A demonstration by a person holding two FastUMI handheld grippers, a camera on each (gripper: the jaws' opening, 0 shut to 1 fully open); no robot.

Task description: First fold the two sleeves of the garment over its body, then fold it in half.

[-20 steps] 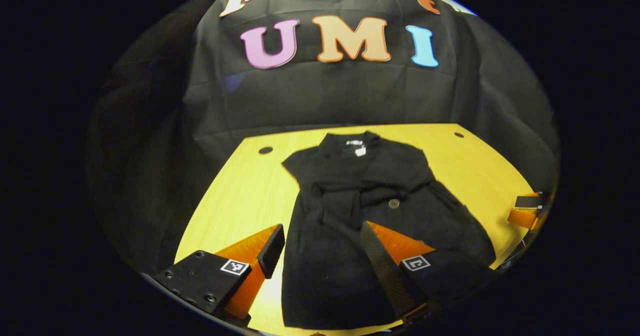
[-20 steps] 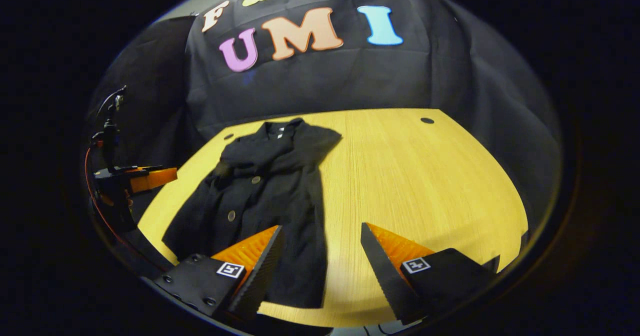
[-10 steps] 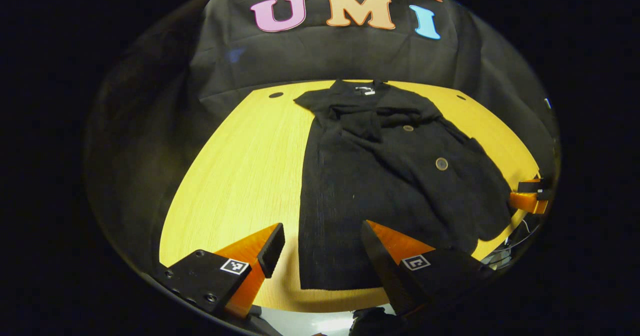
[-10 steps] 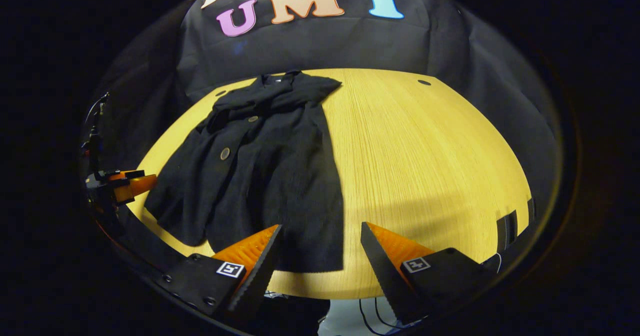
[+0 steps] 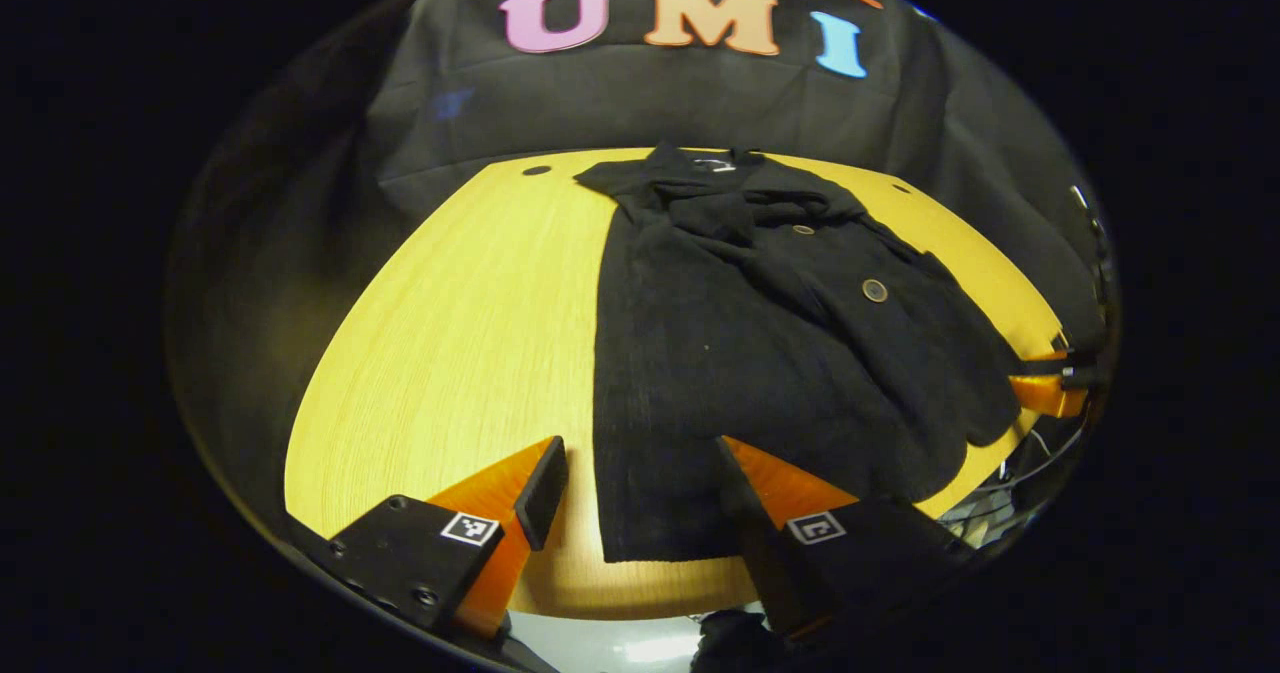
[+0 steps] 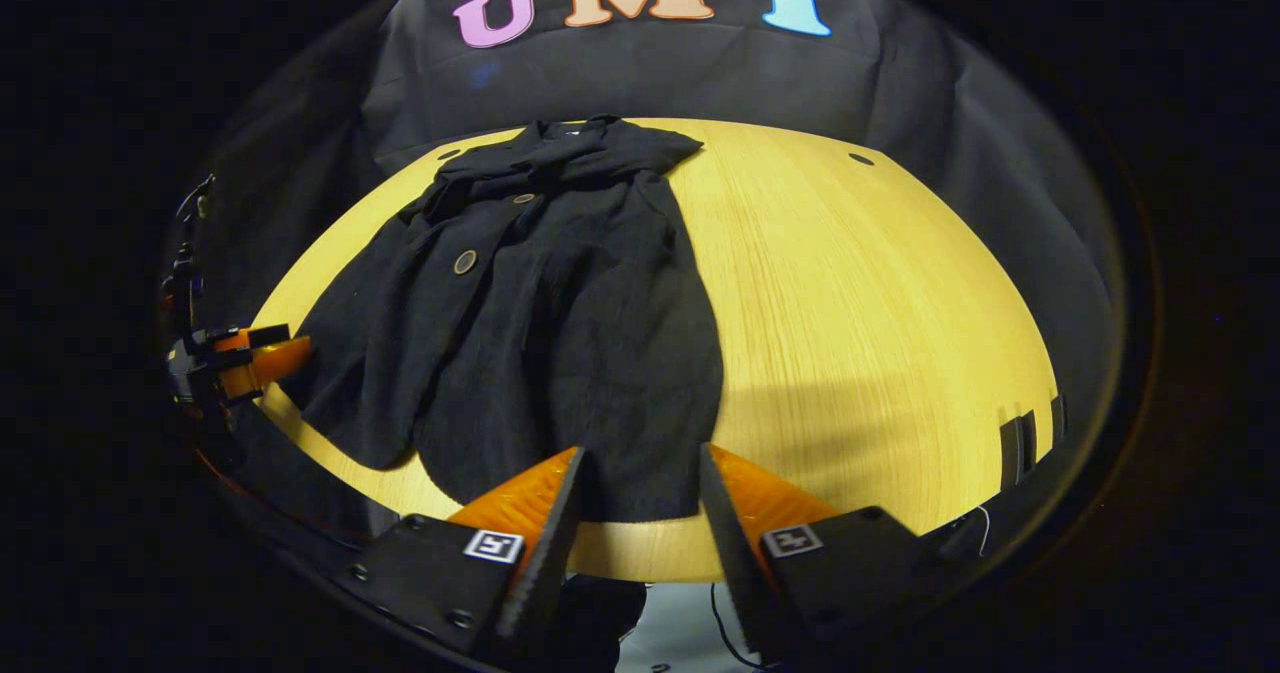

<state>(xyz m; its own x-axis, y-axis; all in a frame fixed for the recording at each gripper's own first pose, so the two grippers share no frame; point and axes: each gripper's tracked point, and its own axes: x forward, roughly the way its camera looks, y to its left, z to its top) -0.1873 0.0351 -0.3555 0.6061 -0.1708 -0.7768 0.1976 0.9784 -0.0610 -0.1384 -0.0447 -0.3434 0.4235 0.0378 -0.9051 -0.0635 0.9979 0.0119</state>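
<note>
right gripper (image 6: 635, 498) seemingly over garment (image 6: 540, 303) hem

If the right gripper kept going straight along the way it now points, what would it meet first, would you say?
Probably the near hem of the black garment, which lies just ahead of the right gripper on the wooden table; depth is hard to judge.

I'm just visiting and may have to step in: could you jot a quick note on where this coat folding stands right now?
Left gripper: open, hovering at the hem's near left corner, holding nothing.
Right gripper: open, narrower gap, at the hem's near right part, holding nothing.
The black garment lies lengthwise on the yellow table, collar at the far end.
Done: both sleeves look folded over the body.
Left: grip the hem, fold it in half toward the collar.
</note>
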